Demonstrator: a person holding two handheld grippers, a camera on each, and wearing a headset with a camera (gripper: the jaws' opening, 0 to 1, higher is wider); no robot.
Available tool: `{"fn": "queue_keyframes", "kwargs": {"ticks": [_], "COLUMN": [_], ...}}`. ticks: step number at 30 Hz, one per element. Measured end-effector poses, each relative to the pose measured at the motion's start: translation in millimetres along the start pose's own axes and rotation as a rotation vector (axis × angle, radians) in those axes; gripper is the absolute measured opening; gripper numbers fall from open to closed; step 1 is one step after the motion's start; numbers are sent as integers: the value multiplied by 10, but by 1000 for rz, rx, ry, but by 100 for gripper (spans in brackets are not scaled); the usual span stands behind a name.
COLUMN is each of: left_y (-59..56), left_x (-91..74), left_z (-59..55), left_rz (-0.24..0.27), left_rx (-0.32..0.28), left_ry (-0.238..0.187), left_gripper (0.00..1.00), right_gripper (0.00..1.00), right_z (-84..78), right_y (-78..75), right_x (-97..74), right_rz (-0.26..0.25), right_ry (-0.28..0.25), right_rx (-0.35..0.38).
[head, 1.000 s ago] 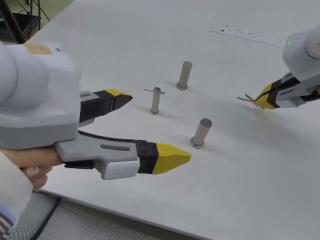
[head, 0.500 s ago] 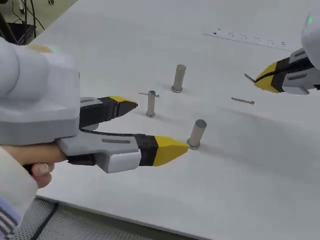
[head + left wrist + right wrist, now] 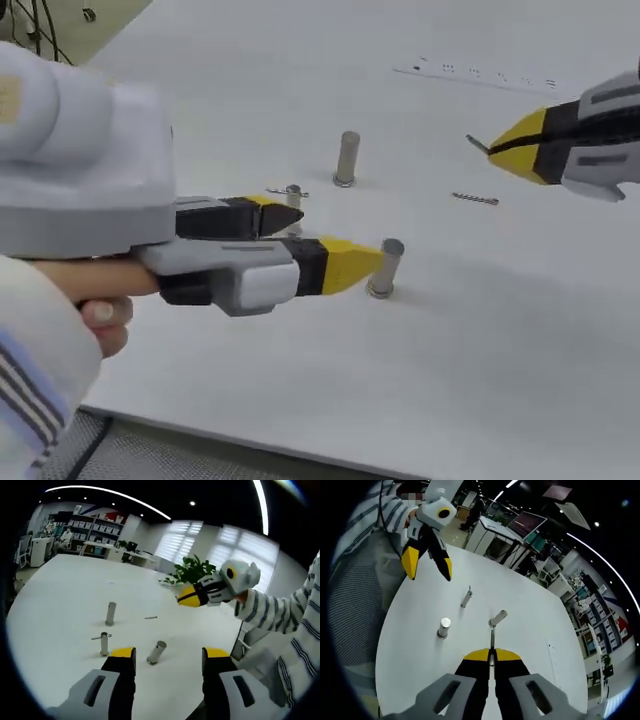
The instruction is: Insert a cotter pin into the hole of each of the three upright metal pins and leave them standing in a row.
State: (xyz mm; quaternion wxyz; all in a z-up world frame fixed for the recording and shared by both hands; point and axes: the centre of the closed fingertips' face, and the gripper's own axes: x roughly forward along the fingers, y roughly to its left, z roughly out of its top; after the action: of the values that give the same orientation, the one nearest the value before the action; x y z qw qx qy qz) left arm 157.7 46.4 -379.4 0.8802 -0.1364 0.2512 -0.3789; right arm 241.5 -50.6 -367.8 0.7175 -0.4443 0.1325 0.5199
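Three upright metal pins stand on the white table: a far pin [image 3: 346, 158], a middle pin [image 3: 292, 200] with a cotter pin [image 3: 284, 191] through its hole, and a near pin [image 3: 385, 267]. My left gripper [image 3: 335, 240] is open and empty, its yellow lower jaw just left of the near pin [image 3: 156, 652]. My right gripper [image 3: 490, 148] hangs above the table at the right, shut on a thin cotter pin [image 3: 491, 639] that sticks out past its tips. A loose cotter pin [image 3: 475, 198] lies flat on the table below it.
A white power strip [image 3: 490, 78] lies along the far side of the table. The table's near edge [image 3: 250, 440] runs along the bottom, with a mesh chair seat below it. A striped sleeve [image 3: 290, 625] shows behind the right gripper [image 3: 200, 592].
My right gripper has risen from the table with one cotter pin in its jaws, leaving the other lying there. My left gripper has moved right, closer to the near pin.
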Motion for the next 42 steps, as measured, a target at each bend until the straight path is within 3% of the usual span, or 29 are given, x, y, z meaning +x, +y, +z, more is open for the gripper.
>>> {"fn": "queue_keyframes", "kwargs": {"ticks": [6,12,18,23,35,42], "left_y": [-94,-152,-208,-268,-331,-337], "left_x": [120,234,319,379,429,442], "left_z": [55,72,113,82,79,61], "left_rz": [-48,-98,-132,-159,-185,-191], "left_rx": [-88,-145,-169,-181,-217,-224], "left_ry": [-22,-12,-19,-2,-6,4], "left_gripper": [44,38,26,22,5,3], "right_gripper": [0,0,0,0,0,0], "right_z": [172,323,411,434,469,482], "right_y": [251,431,584,648,731,748], "right_x": [-35,-19,3,12,14,19], "right_rz": [17,35,58,69,88,95], "right_ry": [-42,-81,-104,-117,-117,-116], "right_rx": [5,-13,-20,-32,-61,-69]}}
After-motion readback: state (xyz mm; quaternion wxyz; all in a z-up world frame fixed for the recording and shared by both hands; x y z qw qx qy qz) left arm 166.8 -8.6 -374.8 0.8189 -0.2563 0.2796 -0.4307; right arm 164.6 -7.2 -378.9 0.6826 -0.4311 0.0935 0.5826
